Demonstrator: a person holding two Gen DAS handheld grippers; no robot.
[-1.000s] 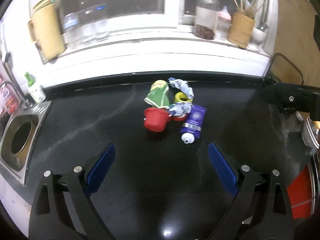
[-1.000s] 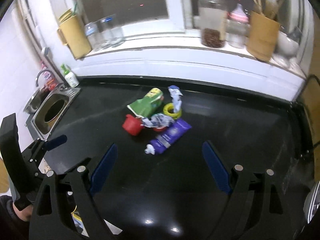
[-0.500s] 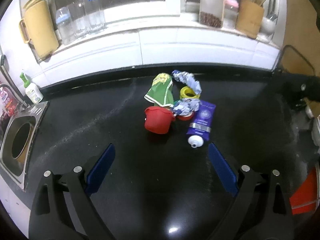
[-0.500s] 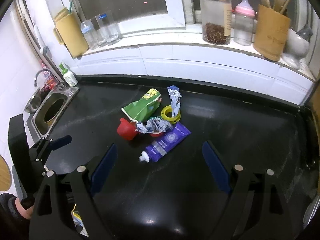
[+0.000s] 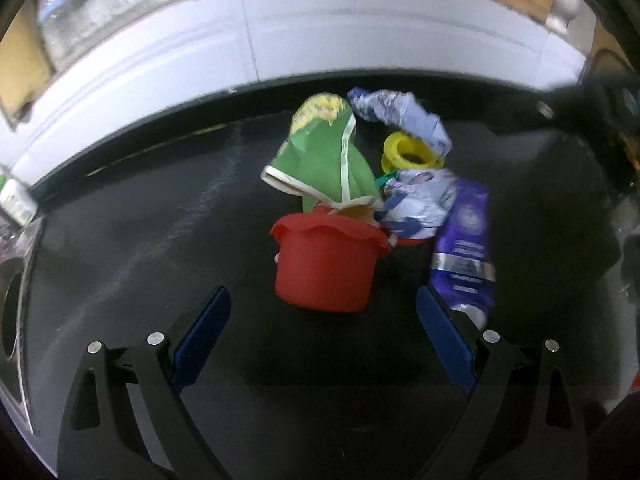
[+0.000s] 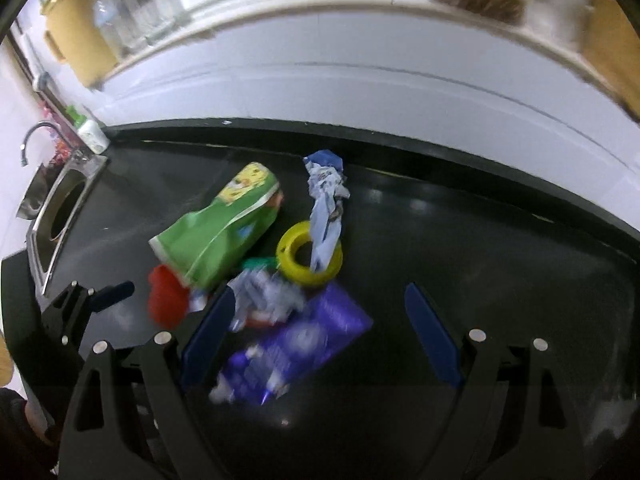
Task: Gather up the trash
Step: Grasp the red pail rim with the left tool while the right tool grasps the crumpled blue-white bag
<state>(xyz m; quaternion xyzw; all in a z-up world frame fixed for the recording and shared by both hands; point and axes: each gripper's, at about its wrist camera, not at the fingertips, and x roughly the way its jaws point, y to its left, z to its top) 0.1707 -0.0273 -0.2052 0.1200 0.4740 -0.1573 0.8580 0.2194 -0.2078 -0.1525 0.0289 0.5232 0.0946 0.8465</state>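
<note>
Trash pile sits on the black bench (image 5: 120,248), ahead of both grippers; left gripper (image 5: 322,334) fingers (image 5: 200,332) spread wide, nothing between the pads; red cup (image 5: 326,264) lies on its side just beyond the left fingertips, roughly centred in the gap, not touched; green bag (image 5: 320,160) lies behind the cup, its open end resting at the cup's rim; purple tube (image 5: 466,248) lies just beyond the right-hand finger, its cap end near that fingertip; yellow ring (image 5: 410,156) and crumpled blue wrapper (image 5: 404,114) sit farther out, past the tube; a second crumpled wrapper (image 5: 420,202) lies between cup and tube; right gripper (image 6: 318,328) fingers (image 6: 430,332) also wide, holding nothing; in the right view the tube (image 6: 296,340) lies in the gap, close to the left-hand finger, contact not discernible through blur; ring (image 6: 310,254) just beyond the fingertips with the blue wrapper (image 6: 326,208) draped over it; bag (image 6: 222,228) and cup (image 6: 168,300) off to the left of the left-hand finger; sink (image 6: 60,216) far left.
</note>
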